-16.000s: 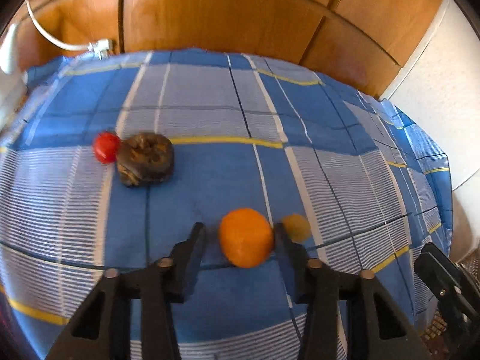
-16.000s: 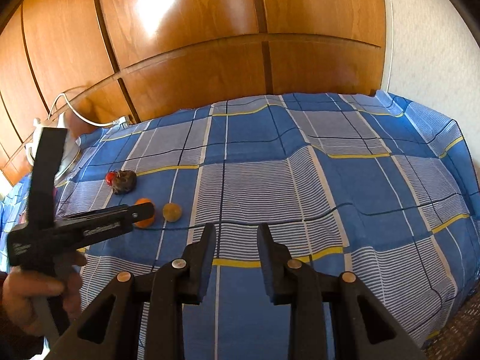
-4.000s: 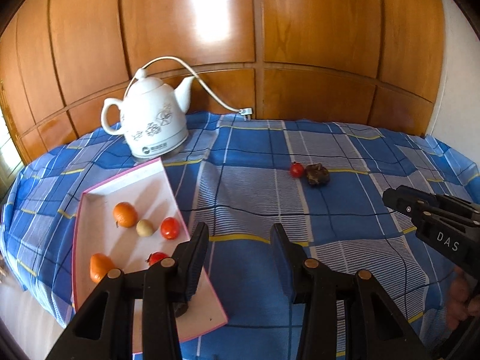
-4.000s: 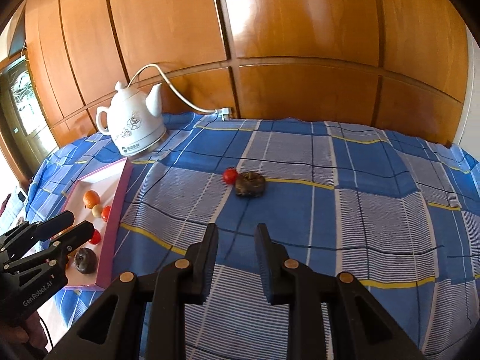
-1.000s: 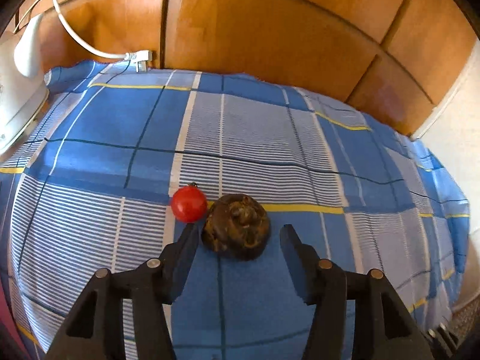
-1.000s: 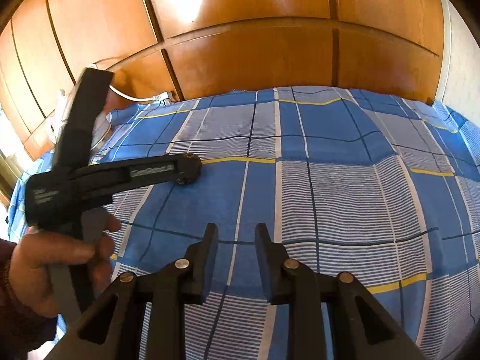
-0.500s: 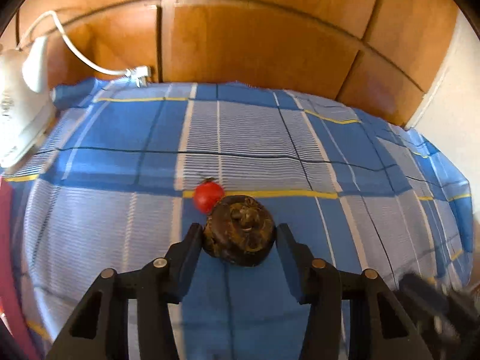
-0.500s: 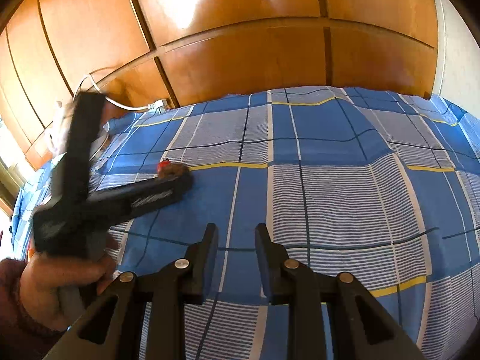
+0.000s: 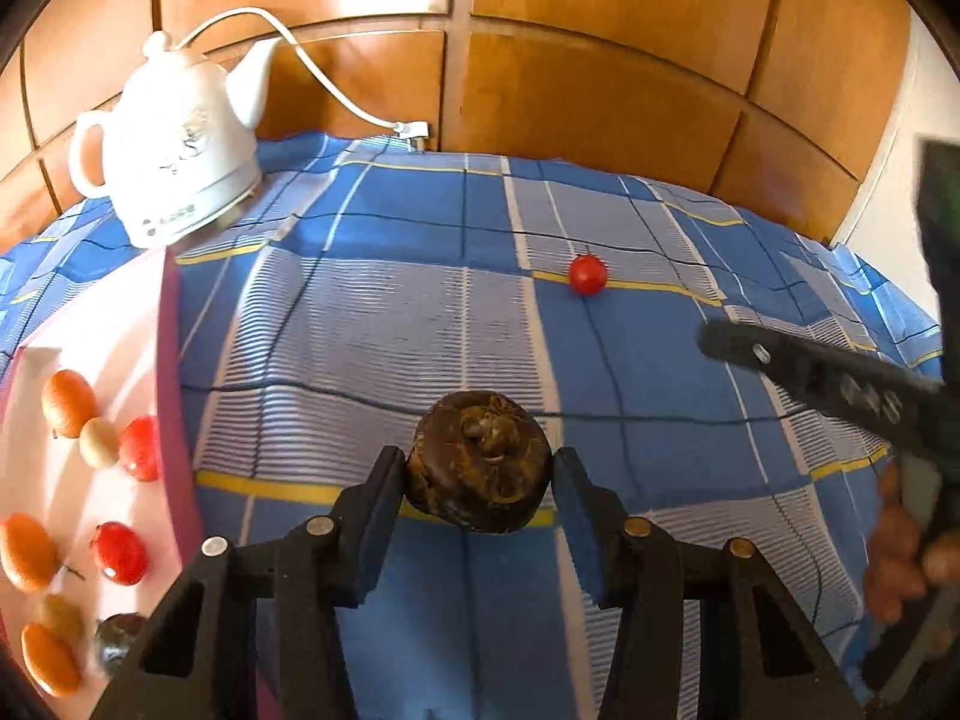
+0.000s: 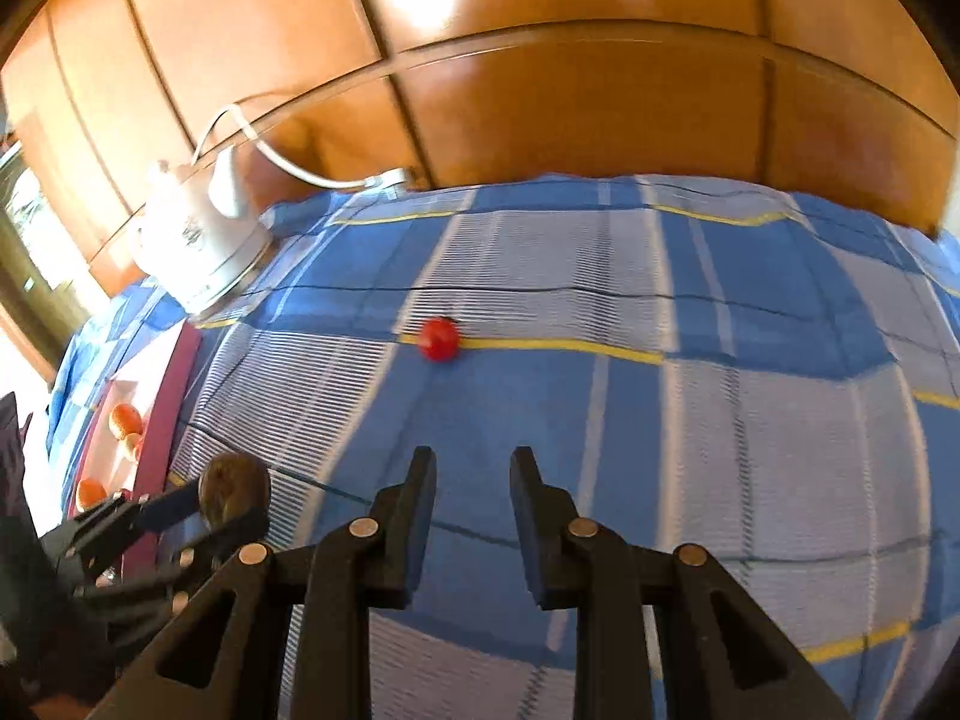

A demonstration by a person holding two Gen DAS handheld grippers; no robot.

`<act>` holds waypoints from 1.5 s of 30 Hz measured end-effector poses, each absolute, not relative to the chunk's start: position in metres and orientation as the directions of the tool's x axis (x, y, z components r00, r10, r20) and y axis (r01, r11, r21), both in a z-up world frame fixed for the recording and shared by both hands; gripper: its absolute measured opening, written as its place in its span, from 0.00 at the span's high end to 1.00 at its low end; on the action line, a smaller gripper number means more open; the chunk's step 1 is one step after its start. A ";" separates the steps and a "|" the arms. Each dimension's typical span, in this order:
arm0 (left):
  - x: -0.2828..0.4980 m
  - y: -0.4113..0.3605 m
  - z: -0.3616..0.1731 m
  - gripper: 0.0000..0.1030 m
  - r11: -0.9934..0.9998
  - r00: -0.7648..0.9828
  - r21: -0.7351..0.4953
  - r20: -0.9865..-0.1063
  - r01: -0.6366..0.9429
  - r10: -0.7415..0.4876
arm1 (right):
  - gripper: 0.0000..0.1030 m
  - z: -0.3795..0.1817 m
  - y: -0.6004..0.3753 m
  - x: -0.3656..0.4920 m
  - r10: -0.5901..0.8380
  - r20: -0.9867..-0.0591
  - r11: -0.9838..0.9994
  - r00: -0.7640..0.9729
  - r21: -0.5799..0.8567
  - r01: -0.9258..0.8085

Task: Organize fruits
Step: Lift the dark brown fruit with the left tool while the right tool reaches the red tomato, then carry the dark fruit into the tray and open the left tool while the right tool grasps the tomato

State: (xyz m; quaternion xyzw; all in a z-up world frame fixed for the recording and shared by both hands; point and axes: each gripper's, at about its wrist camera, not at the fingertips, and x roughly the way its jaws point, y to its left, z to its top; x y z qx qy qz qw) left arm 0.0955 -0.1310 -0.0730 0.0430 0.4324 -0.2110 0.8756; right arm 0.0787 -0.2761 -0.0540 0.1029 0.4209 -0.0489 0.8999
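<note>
In the lower centre of the left wrist frame, our left hand-held gripper [image 9: 479,480] has its two black fingers closed against either side of a dark brown fruit [image 9: 479,461], holding it off the cloth. Our right hand-held gripper [image 10: 472,483] sits at the lower centre of its own frame, its jaws parted with nothing between them. In the left wrist frame it reaches in from the right edge, blurred, with our right hand [image 9: 906,564] wrapped around its handle at lower right.

White kettle [image 9: 171,147] with cord [image 9: 336,93], blue checked cloth [image 9: 420,312], wood panelling [image 9: 600,60]
</note>
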 end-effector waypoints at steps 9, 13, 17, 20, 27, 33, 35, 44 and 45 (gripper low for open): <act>0.085 -0.119 -0.074 0.51 0.906 0.528 -0.133 -0.774 0.402 -0.349 | 0.75 -0.055 -0.263 0.125 0.023 -0.783 0.983 0.621 0.131 0.129; 0.084 -0.115 -0.075 0.51 0.908 0.529 -0.137 -0.774 0.397 -0.348 | 0.72 -0.059 -0.261 0.149 0.005 -0.792 0.985 0.610 0.108 0.133; 0.084 -0.113 -0.074 0.51 0.909 0.533 -0.138 -0.772 0.393 -0.347 | 0.72 -0.067 -0.264 0.170 -0.026 -0.807 0.986 0.590 0.077 0.149; 0.084 -0.113 -0.073 0.51 0.910 0.537 -0.135 -0.770 0.393 -0.346 | 0.72 -0.075 -0.264 0.179 -0.052 -0.821 0.987 0.568 0.043 0.152; 0.082 -0.115 -0.072 0.51 0.912 0.539 -0.129 -0.771 0.389 -0.339 | 0.76 -0.084 -0.265 0.175 -0.091 -0.833 0.990 0.545 -0.015 0.142; 0.078 -0.117 -0.066 0.51 0.910 0.547 -0.122 -0.764 0.397 -0.342 | 0.76 -0.077 -0.274 0.136 -0.074 -0.833 0.985 0.548 0.023 0.168; 0.077 -0.117 -0.064 0.51 0.908 0.549 -0.122 -0.762 0.400 -0.344 | 0.76 -0.075 -0.277 0.119 -0.069 -0.836 0.984 0.544 0.033 0.175; 0.067 -0.119 -0.053 0.51 0.901 0.566 -0.114 -0.743 0.418 -0.357 | 0.76 -0.068 -0.293 0.057 -0.097 -0.816 0.966 0.570 0.061 0.252; 0.066 -0.119 -0.052 0.51 0.901 0.567 -0.113 -0.742 0.419 -0.357 | 0.76 -0.069 -0.295 0.054 -0.103 -0.815 0.963 0.571 0.061 0.261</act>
